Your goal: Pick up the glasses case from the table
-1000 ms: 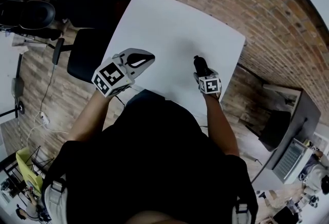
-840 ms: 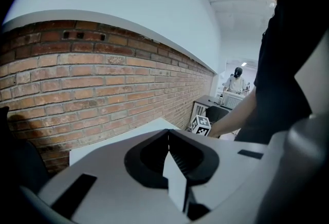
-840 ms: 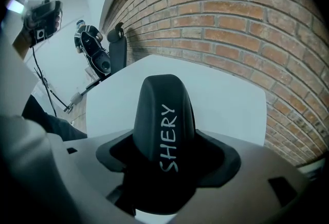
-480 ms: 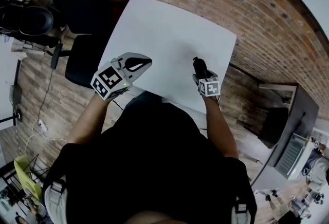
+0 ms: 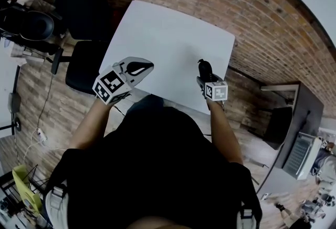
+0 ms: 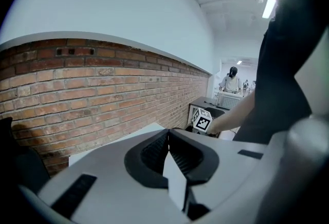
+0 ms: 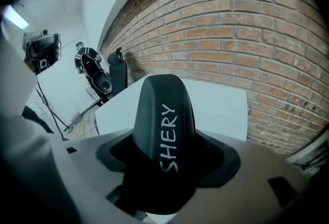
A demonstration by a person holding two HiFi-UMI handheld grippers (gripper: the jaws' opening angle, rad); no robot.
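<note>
A: Where are we standing on the pickup?

B: We're reading it as basically done. The right gripper [image 5: 206, 78] is gripping the glasses case [image 7: 164, 130]. Its jaws are spread wide around the case and pressing on both sides, with the rounded end poking out past the tips.

A: Is the case clearing the table?

B: We're judging yes. In the right gripper view the white table [image 7: 221, 105] is sitting behind and below the case, with nothing touching. In the head view the case is hanging over the table's near edge, close to our body.

A: Is the left side doing anything?

B: No. The left gripper [image 6: 167, 133] is idling with its jaws closed together, tips meeting, nothing between them. It's hovering by the table's near left edge, well apart from the case.

A: Anything remaining?

B: We're not seeing any other item on the table, so we're thinking only a steady hold is remaining. The task isn't asking for a drop-off spot.

A: Any text we're able to read?

B: One word: "SHERY", in white capitals running lengthwise along the black case, facing the right gripper's camera. We're finding no other brand mark. The marker cube [image 6: 201, 120] on the right gripper is showing only a black-and-white square pattern, no letters. We're reading nothing on the brick wall [image 6: 103, 89] or the table.
</note>
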